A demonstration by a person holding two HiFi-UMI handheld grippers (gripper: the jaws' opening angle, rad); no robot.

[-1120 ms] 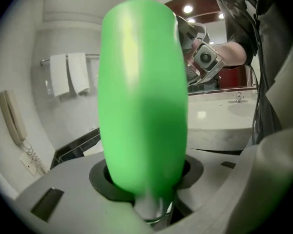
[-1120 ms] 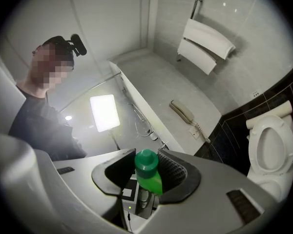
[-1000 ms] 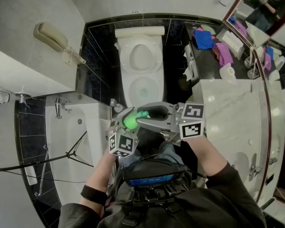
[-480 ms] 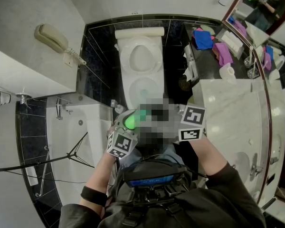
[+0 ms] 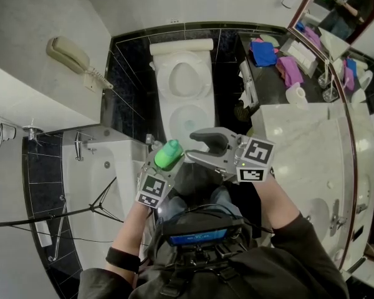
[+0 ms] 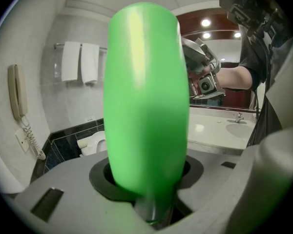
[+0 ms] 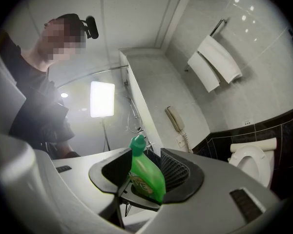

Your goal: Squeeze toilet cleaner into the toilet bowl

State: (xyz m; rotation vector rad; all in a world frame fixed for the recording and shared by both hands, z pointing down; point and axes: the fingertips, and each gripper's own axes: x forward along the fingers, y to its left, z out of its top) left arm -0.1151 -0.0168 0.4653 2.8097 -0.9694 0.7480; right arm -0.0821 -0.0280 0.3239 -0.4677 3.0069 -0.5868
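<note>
A green toilet cleaner bottle [image 5: 168,154] with a green cap stands in my left gripper [image 5: 161,167], whose jaws are shut on its body. In the left gripper view the bottle [image 6: 146,96] fills the middle of the picture above the left gripper [image 6: 146,189]. My right gripper [image 5: 196,145] sits just right of the bottle, pointing at it, and its jaws have just been opening. In the right gripper view the bottle [image 7: 145,172] shows at the mouth of the right gripper [image 7: 146,179], with neither pad pressing on it. The white toilet [image 5: 186,98] stands ahead with its lid up.
A bathtub [image 5: 93,161] lies to the left, with a wall phone [image 5: 68,52] above it. At the right runs a marble vanity [image 5: 305,148] with a basin and cloths. A black waste bin [image 5: 242,111] stands beside the toilet. White towels [image 7: 215,62] hang on the wall.
The right gripper's jaws, earlier closed round the bottle's top, have spread and come off it. The left gripper rolled a little with the bottle.
</note>
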